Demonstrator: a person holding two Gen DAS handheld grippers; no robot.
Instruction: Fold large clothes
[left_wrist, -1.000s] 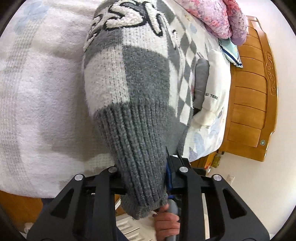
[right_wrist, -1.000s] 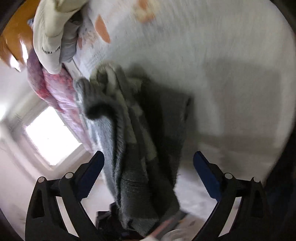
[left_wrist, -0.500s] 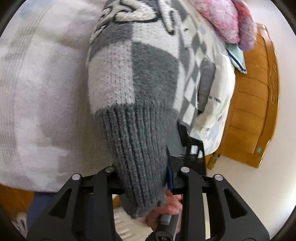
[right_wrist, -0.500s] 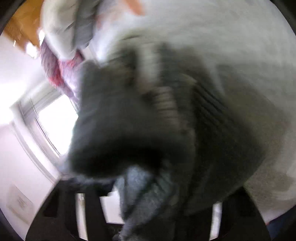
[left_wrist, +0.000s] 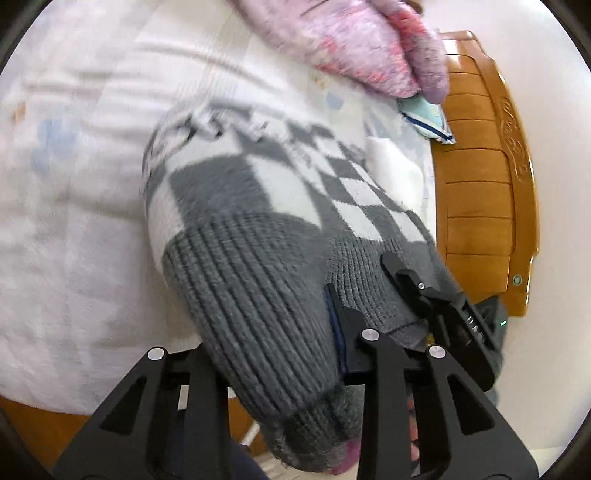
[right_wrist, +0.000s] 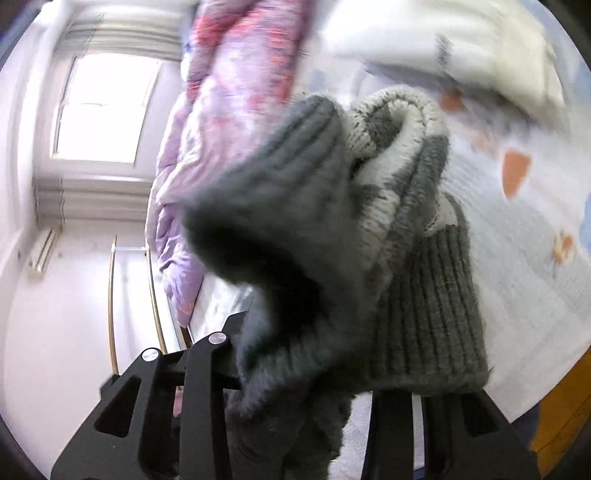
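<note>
A grey and white checkered knit sweater (left_wrist: 266, 206) lies folded on the white bed cover (left_wrist: 74, 229). My left gripper (left_wrist: 273, 350) is shut on its grey ribbed hem at the bed's near edge. My right gripper (right_wrist: 303, 373) is shut on the bunched hem of the same sweater (right_wrist: 373, 236); its fingertips are buried in the knit. The right gripper (left_wrist: 424, 295) shows in the left wrist view, just right of my left one, gripping the hem.
A pink and purple quilt (left_wrist: 351, 40) lies at the back of the bed. A white folded garment (left_wrist: 395, 166) and a light blue pouch (left_wrist: 424, 114) lie by the wooden footboard (left_wrist: 484, 192). A window (right_wrist: 99, 107) is in the right wrist view.
The right gripper, open a second ago, has closed on the sweater hem beside the left one. Both grippers have moved the sweater further onto the bed.
</note>
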